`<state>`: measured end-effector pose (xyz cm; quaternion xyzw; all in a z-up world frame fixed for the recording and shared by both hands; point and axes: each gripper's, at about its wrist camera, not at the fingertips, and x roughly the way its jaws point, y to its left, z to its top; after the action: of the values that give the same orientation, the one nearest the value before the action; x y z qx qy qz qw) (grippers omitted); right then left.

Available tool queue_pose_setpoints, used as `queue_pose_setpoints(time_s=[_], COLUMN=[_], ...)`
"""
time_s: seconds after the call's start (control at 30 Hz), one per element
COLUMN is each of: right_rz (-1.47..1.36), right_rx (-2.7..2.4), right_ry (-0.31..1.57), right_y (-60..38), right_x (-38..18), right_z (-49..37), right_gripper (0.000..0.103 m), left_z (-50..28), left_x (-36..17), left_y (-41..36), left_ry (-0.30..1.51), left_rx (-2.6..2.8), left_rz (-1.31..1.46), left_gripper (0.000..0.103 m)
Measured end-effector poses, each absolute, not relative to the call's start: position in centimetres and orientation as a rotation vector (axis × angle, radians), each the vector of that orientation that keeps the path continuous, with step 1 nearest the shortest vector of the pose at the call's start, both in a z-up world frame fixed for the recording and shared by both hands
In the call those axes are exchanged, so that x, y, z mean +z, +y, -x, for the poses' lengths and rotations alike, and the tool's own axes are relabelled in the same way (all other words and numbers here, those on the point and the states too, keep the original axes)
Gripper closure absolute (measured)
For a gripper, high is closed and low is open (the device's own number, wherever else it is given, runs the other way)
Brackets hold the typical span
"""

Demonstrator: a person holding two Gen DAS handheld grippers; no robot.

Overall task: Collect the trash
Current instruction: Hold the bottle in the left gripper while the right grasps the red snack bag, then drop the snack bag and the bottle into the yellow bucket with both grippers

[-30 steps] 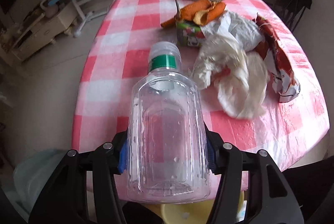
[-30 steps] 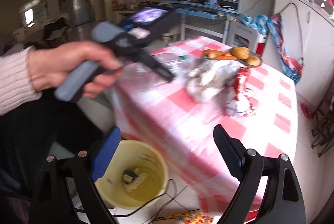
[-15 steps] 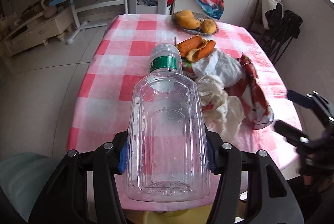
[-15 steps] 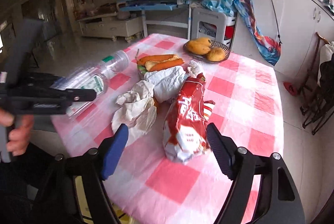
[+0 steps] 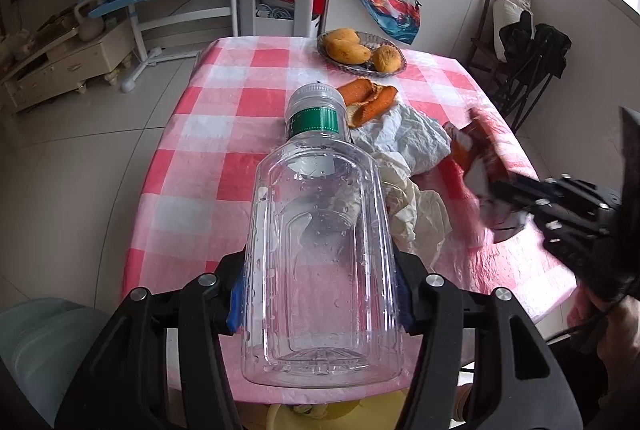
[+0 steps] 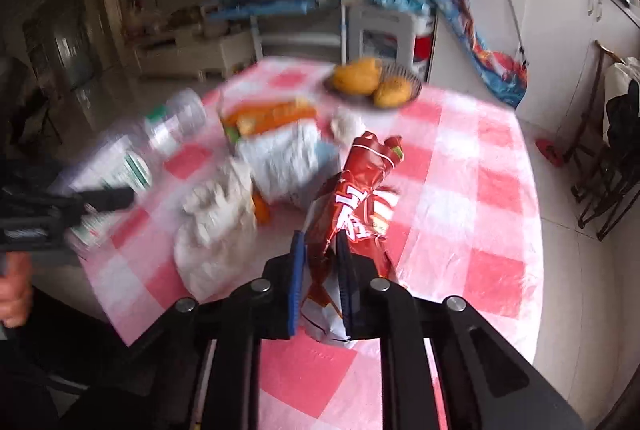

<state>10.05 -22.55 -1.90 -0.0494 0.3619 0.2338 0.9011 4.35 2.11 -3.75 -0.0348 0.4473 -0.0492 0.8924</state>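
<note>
My left gripper [image 5: 320,294] is shut on a clear empty plastic bottle [image 5: 320,250] with a green neck band, held above the near edge of the pink checked table [image 5: 224,133]. That bottle [image 6: 160,137] shows blurred at the left of the right wrist view. My right gripper [image 6: 320,270] is closing its jaws on the near end of a red snack bag [image 6: 360,197], and the blue pads pinch the bag. In the left wrist view the right gripper [image 5: 504,185] meets the red snack bag [image 5: 480,149] at the table's right side. Crumpled white wrappers [image 5: 404,141] lie between the two grippers.
Orange peels [image 5: 368,97] lie behind the wrappers. A dish of fruit [image 5: 360,49] stands at the table's far end. Part of a yellow bin [image 5: 312,414] shows under the near table edge. A folding chair [image 5: 532,69] stands right of the table.
The right gripper swung from over the yellow bin to the table and closed on the red snack bag. The left gripper rose a little and tilted up, keeping the bottle.
</note>
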Motion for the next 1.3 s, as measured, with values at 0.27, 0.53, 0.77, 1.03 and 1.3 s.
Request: queue_pose_setpoints(time_s=[0.27,0.53,0.77,1.03,1.3], right_rz=[-0.164,-0.126,0.142,0.127,0.044], right_rx=[0.897,1.137,1.160,1.060,0.893], right_ry=[0.576,0.798,0.960,0.888,0.777], right_y=[-23.2,-18.9,-14.7,-16.8,-20.5], right_x=[2.4,-1.1,-4.0,-2.1,-1.1], right_z=[-5.4,0.2,4.0,5.1,5.8], right_gripper=[0.087,0.087,0.080,0.056,0.041], left_z=[-3.7,-0.7,3.2,7.6,12.2], left_x=[-3.3,-2.5,-3.9,-5.7,-8.5], left_y=[4.6,8.1,6.7,3.8,1.2], left_ry=[0.910,0.888,0.922,0.967,1.077], left_rx=[-0.041,0.057,0.042,-0.009,-0.054], left_rz=[0.110,0.143,0.112,0.078,0.077], left_gripper=[0.049,0.050,0.049,0.050,0.049])
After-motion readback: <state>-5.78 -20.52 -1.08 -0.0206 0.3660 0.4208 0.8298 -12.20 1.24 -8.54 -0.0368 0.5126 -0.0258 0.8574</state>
